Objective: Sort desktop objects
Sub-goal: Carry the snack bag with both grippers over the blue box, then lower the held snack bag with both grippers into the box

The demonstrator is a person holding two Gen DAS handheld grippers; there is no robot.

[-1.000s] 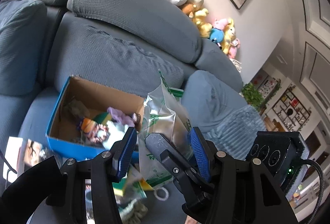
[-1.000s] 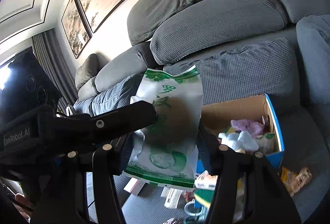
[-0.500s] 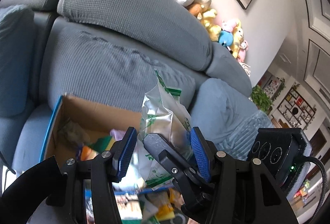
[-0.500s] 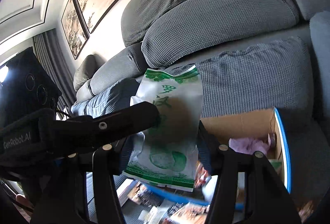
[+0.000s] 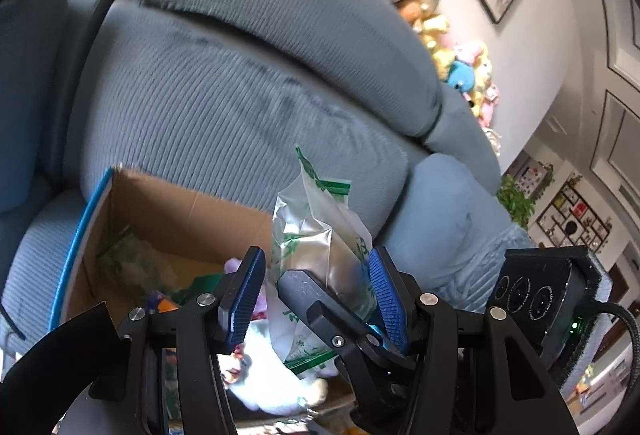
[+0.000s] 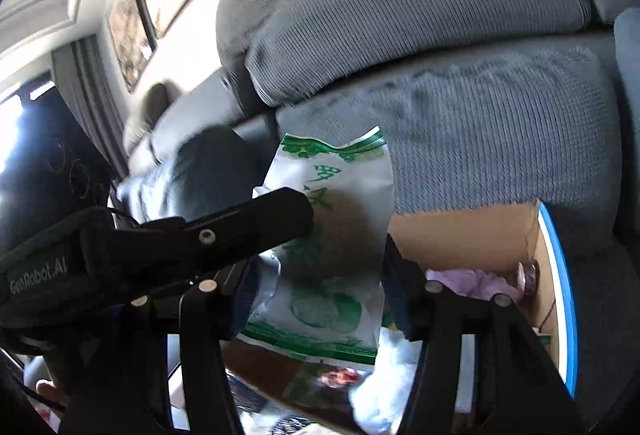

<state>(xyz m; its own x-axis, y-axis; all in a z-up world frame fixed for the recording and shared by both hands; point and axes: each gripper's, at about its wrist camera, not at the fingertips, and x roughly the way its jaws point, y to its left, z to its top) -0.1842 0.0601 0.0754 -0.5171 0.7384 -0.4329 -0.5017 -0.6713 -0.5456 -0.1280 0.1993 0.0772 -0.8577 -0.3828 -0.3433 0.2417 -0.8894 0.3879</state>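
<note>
Both sets of fingers clamped on one crinkly white-and-green plastic snack bag (image 6: 340, 235): right gripper (image 6: 316, 295) squeezing its width, left gripper (image 5: 316, 299) pinching it from the other side, with one right finger (image 5: 320, 303) crossing between the blue left pads. Bag held upright just above the open cardboard box with blue rim (image 5: 172, 211), over soft toys inside. Risks, as judged: uneven release twisting the slippery film, bag tipping past the box wall onto the grey sofa (image 5: 240, 107), or crossed fingers snagging.
</note>
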